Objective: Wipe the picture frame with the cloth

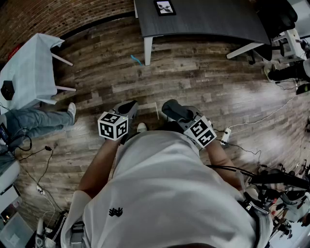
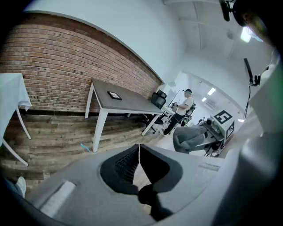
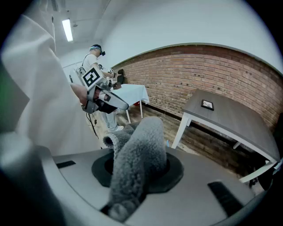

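Picture frame, small, black-edged and rectangular [image 1: 164,7], lay flat on the grey table [image 1: 218,19], well apart from both grippers. Right gripper [image 3: 138,170] pinched a fluffy grey cloth [image 3: 137,141]. Left gripper [image 2: 139,155] jaws were pressed together, empty. Risk: unsteadied, the frame could slide when wiped, and the dangling cloth could slip free.

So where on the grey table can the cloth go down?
Nearly all of the grey table is bare, from the picture frame across to the black chair at its end. Only the frame's corner is taken. Cables crowd the floor on the right.
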The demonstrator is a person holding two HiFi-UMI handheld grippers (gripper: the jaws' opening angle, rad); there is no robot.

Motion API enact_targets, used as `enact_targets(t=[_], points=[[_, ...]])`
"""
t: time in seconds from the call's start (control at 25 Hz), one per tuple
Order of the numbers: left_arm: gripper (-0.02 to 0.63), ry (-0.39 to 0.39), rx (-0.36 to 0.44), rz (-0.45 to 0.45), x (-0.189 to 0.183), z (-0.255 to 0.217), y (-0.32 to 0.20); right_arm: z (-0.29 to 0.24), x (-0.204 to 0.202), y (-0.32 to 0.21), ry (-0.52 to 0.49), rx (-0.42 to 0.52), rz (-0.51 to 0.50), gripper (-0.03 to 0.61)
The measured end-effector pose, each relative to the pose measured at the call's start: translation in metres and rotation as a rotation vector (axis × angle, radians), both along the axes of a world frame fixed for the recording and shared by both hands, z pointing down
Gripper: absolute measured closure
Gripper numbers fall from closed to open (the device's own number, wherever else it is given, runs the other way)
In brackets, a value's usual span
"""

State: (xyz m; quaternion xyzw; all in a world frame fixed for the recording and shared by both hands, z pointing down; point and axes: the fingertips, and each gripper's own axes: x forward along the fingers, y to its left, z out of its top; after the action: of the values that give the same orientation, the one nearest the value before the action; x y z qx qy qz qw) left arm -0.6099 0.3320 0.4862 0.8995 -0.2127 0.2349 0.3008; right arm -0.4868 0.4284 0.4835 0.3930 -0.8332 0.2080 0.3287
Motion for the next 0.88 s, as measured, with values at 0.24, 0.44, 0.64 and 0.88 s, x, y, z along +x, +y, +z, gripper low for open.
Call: enact_targets(t=[0.24,0.44,0.64,0.88], points=[[0.597,-0.001,0.036,0.005,0.064,-0.012,-0.02,-0.015,0.063,-0.028,-0.007,0.059,0.029,0.489],[0.597,-0.012,0.079,0.014,0.139,-0.023,-0.031,-0.012,0.14,-0.025,-0.01,0.068,0.053,0.489],[0.595,-0.026,0.082,-0.023,0.197,-0.017,-0.044,-0.001,0.203,-0.016,-0.045,0.037,0.079,0.488],[0.594,-0.04,0.063,-0.054,0.245,-0.012,-0.08,0.014,0.257,-0.036,-0.093,0.004,0.139,0.486]])
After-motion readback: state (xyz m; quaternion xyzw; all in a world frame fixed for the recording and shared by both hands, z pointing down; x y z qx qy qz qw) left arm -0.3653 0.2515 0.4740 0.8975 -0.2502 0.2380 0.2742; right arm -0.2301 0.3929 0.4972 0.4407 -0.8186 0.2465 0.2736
